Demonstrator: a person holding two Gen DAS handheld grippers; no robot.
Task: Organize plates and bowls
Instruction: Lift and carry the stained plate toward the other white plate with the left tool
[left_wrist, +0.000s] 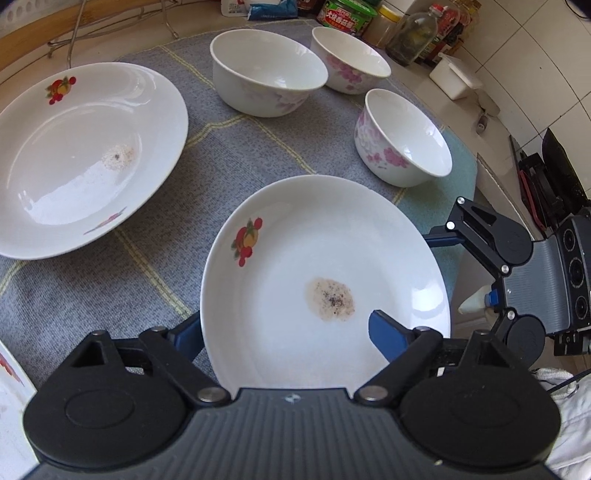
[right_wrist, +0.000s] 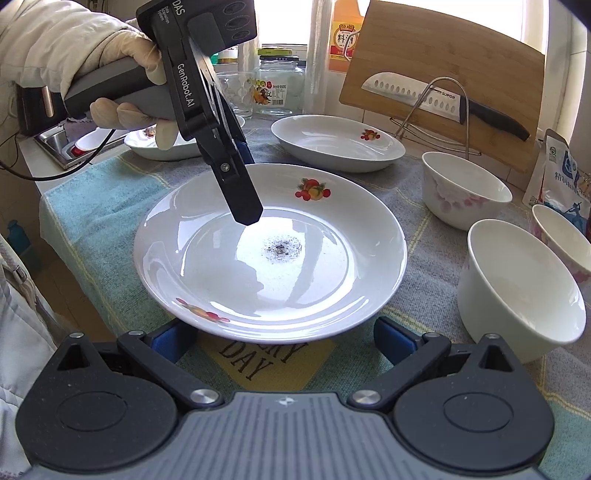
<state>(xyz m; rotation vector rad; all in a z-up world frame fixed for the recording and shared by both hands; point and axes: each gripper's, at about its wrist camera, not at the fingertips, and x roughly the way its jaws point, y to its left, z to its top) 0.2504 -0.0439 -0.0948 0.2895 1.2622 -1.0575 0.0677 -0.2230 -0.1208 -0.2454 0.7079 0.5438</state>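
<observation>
The left gripper (left_wrist: 282, 321) read "GenRobot.AI" and "DAS" down its body, the knife (right_wrist: 443, 99) on the rack "SUPOR", and the cloth (right_wrist: 424, 229) "DAY". The plate (right_wrist: 269, 266), white with fruit motifs on its rim and a dark speckled stain at its centre, sat on the cloth. The left gripper's jaws straddled its far rim, parted and not pressing. The right gripper (right_wrist: 282, 343) waited by the near rim, jaws spread wide, holding nothing.
</observation>
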